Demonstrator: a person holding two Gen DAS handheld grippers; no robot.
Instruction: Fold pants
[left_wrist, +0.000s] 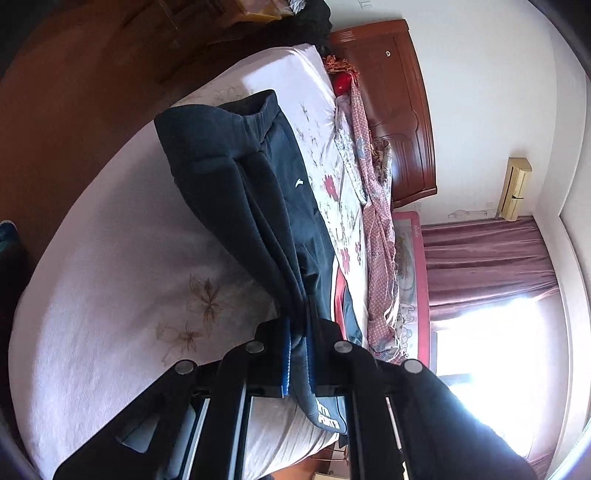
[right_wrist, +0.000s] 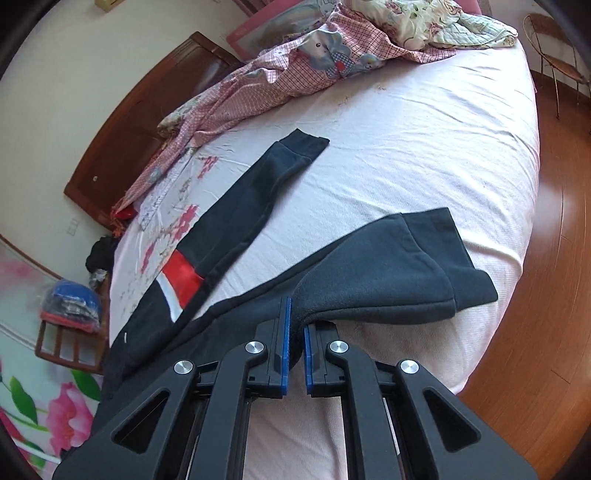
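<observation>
Both claws, the left gripper (left_wrist: 298, 354) and right gripper (right_wrist: 297, 345), clamp the dark pants (right_wrist: 388, 273); lift evenly so the near leg lands square on the far one.

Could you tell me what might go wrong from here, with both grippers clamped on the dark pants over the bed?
The right gripper pinches only a thin edge of the pants, so the fabric could slip out. The far leg lies splayed apart, so the fold may end up uneven. The left gripper holds a bunched fold that may crease.
</observation>
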